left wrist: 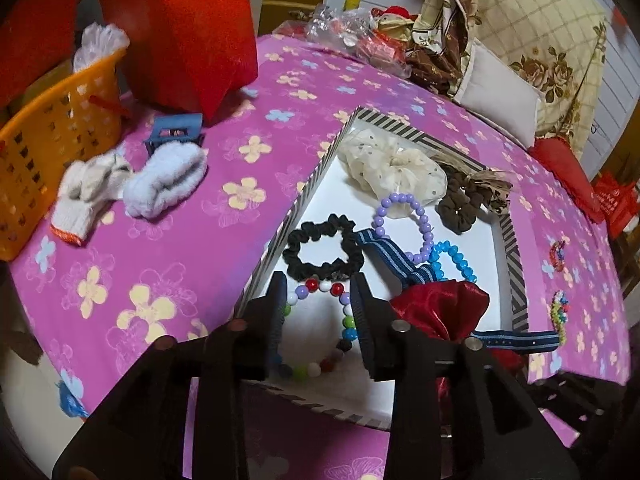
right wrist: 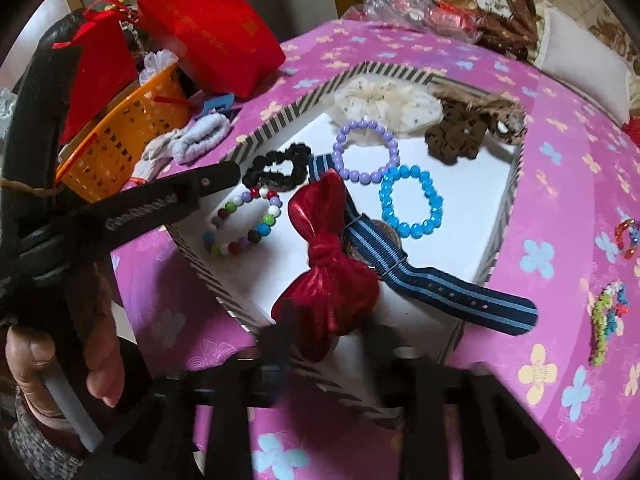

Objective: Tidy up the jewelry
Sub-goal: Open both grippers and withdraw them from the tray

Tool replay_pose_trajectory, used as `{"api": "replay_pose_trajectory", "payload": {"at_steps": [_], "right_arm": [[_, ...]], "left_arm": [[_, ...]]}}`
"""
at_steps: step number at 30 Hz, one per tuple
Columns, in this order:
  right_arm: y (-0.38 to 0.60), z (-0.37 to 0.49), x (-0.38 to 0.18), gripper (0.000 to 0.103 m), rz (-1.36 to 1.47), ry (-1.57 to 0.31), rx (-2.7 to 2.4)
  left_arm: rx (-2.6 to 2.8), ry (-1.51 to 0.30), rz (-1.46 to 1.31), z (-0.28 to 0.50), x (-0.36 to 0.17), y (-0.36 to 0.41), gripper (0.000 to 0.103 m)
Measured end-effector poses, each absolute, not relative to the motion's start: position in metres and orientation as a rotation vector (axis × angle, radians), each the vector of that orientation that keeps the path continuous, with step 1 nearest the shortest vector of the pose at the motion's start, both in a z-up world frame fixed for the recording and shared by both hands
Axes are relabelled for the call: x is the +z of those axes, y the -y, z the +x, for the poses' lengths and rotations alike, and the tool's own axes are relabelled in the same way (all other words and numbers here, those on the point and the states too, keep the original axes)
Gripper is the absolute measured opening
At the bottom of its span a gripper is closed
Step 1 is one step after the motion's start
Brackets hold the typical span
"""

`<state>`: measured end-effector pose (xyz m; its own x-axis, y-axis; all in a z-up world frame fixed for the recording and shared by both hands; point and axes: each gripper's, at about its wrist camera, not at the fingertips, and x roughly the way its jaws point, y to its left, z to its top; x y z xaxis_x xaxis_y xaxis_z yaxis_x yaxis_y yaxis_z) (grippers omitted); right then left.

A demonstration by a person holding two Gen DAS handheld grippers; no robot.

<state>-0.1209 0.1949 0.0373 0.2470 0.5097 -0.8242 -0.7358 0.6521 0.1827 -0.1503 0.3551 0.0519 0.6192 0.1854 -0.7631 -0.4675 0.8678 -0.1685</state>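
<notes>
A striped-rim white box (left wrist: 516,264) (right wrist: 276,120) holds a cream scrunchie (left wrist: 396,168), brown scrunchie (left wrist: 464,204), black scrunchie (left wrist: 320,248), purple bead bracelet (left wrist: 404,224), blue bead bracelet (right wrist: 412,202), multicoloured bead bracelet (right wrist: 244,220), red bow (right wrist: 320,272) and blue striped watch strap (right wrist: 448,292). My left gripper (left wrist: 320,312) is open and empty over the multicoloured bracelet (left wrist: 332,332); it also shows in the right wrist view (right wrist: 224,174). My right gripper (right wrist: 328,344) is open at the box's near edge, with the red bow's lower end between its fingers. Two beaded pieces (right wrist: 608,312) (right wrist: 626,236) lie on the cloth to the right.
A pink flowered cloth (left wrist: 168,240) covers the table. An orange basket (left wrist: 56,148), red gift bags (left wrist: 192,24), gloves (left wrist: 132,188) and a small blue stool (left wrist: 174,132) stand left. Pillows and fabric (left wrist: 532,40) are piled at the back right.
</notes>
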Motion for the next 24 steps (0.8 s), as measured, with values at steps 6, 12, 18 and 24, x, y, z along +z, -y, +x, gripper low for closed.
{"api": "replay_pose_trajectory", "payload": {"at_steps": [6, 12, 18, 24], "right_arm": [[-0.175, -0.133, 0.059, 0.045, -0.249, -0.935, 0.842], [-0.125, -0.142, 0.081, 0.045, -0.236, -0.847, 0.764], [-0.055, -0.137, 0.087, 0.045, -0.180, -0.828, 0.632], [0.023, -0.120, 0.076, 0.045, -0.094, -0.874, 0.461]], "left_arm": [[0.425, -0.797, -0.269, -0.148, 0.058, -0.340, 0.034], [0.435, -0.772, -0.226, -0.146, 0.063, -0.327, 0.035], [0.415, -0.749, -0.203, -0.151, 0.074, -0.308, 0.035], [0.320, -0.661, -0.167, -0.165, 0.118, -0.269, 0.035]]}}
